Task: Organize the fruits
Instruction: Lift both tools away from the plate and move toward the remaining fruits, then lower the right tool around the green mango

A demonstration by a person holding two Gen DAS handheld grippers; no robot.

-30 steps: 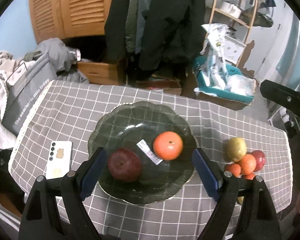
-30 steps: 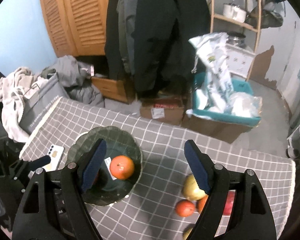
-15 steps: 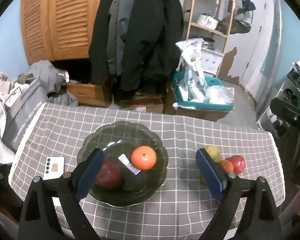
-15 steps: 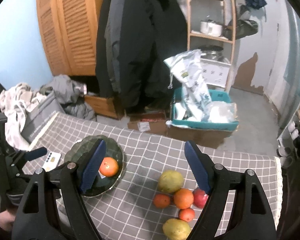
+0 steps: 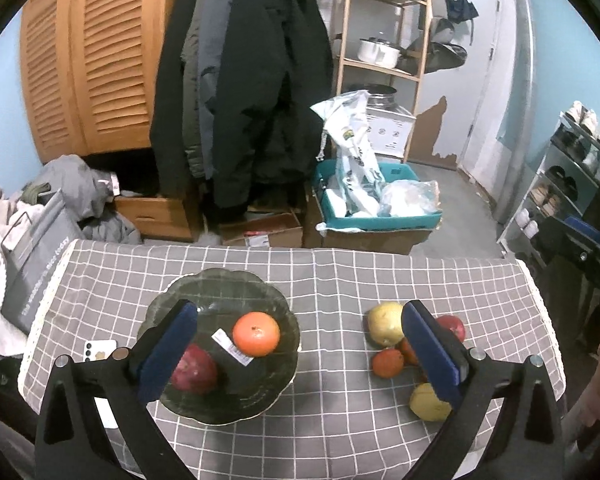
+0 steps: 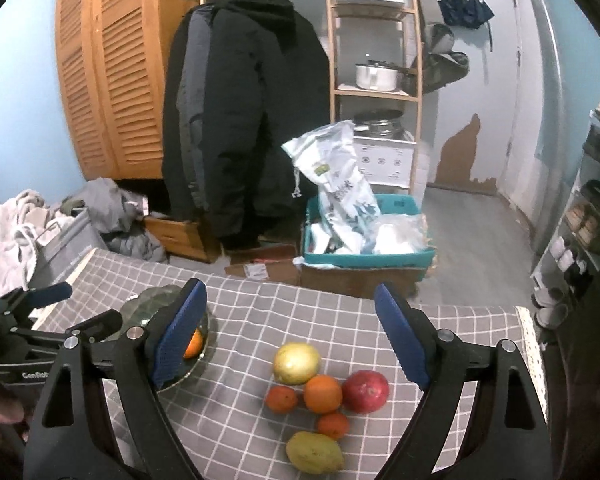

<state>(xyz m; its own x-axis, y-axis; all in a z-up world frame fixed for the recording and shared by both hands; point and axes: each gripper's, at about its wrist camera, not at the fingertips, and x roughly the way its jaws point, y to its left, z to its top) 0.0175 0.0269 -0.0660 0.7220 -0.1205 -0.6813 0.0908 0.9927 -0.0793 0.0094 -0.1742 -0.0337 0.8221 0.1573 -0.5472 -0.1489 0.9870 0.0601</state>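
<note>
The worktop [image 5: 340, 272], under its grey checked cloth, took up far more of both my views than it had a second before, because I had drawn both hands up and back from it. My left fingers [image 5: 298, 312] had been low over the plate [image 5: 220, 280]; now they hung high above it, spread wide and holding nothing. My right fingers [image 6: 290, 292] were likewise released and empty, looking down on the loose fruit. I judged that a drop-off had just ended and the next pick was due. The dark glass plate sat toward the worktop's left edge and held a red apple [image 5: 194, 368] and an orange [image 5: 256, 333], with room to spare. The heap still to be moved lay near the right edge, toward the near side: a yellow pear [image 6: 296, 362], a second red apple [image 6: 365, 391], a second orange [image 6: 323, 393] and a yellowish fruit [image 6: 315, 457] nearest me, with two small tangerines [image 6: 282, 399] tucked among them, most of them touching. That crowding looked like the main hindrance, since closing on one fruit could nudge its neighbours into rolling. A white phone [image 5: 100, 350] lay just beside the plate's left rim, and a paper label [image 5: 232, 346] lay in the plate between the two fruits; neither blocked the way.
</note>
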